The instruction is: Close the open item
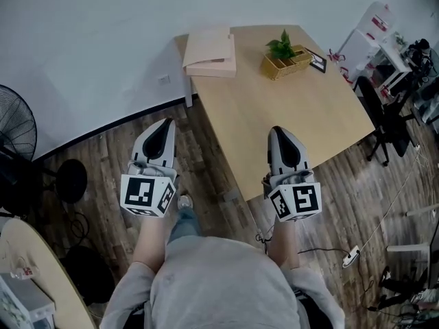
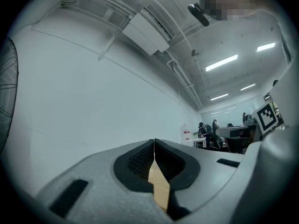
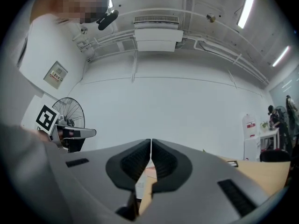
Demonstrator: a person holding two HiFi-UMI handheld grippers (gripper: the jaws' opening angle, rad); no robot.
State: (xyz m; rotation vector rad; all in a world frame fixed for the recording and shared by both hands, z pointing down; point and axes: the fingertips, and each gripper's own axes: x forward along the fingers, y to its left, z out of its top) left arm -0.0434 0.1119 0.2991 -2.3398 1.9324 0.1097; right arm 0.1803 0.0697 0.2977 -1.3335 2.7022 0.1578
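Note:
A pale pink flat box, its top flap slightly raised, lies at the far left corner of the light wooden table. Both grippers are held level in front of the person, well short of the box. My left gripper hangs over the wooden floor left of the table, jaws together and empty. My right gripper is above the table's near edge, also shut and empty. In the left gripper view the left gripper faces a white wall. In the right gripper view the right gripper has its jaws meeting at the tips.
A small plant in a yellow holder and a dark picture frame stand at the table's far right. A standing fan is at the left, an office chair at the right, and a power strip with cables lies on the floor.

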